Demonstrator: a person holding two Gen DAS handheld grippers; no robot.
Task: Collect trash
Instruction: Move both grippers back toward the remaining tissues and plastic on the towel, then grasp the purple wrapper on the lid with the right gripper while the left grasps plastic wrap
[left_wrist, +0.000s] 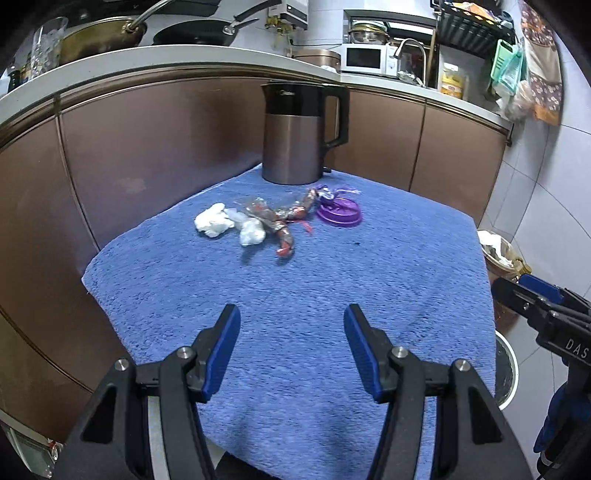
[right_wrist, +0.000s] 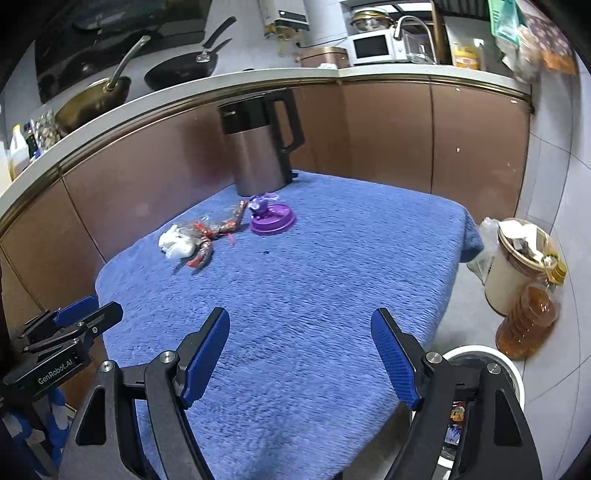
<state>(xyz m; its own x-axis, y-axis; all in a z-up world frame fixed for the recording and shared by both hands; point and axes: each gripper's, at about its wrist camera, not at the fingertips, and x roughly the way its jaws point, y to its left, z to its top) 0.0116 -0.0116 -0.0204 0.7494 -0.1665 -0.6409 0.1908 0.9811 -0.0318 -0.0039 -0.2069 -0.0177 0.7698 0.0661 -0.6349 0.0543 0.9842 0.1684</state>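
Both claws hang spread and empty over the near edge of the blue towel (left_wrist: 295, 295): the left gripper (left_wrist: 291, 325) with a moderate gap between its pads, the right gripper (right_wrist: 300, 328) a little wider. Neither touches anything.

All the trash sits together at the far side, just in front of the kettle (left_wrist: 295, 133): white tissue wads (left_wrist: 214, 221), crinkly red wrappers (left_wrist: 284, 221) tangled beside them, and a purple lid (left_wrist: 340, 214) with a scrap of purple wrapper (right_wrist: 260, 203) at its rim. A full bin (right_wrist: 517, 254) stands on the floor off the towel's right edge, next to an oil bottle (right_wrist: 528, 317).

Risks, as I judge them: the wrappers are light and knotted together, so a pinch on one may drag others along and drop them. Pads could snag the towel's pile instead of the flat lid. A reach that runs long may knock the kettle, and the bin looks heaped enough to spill.
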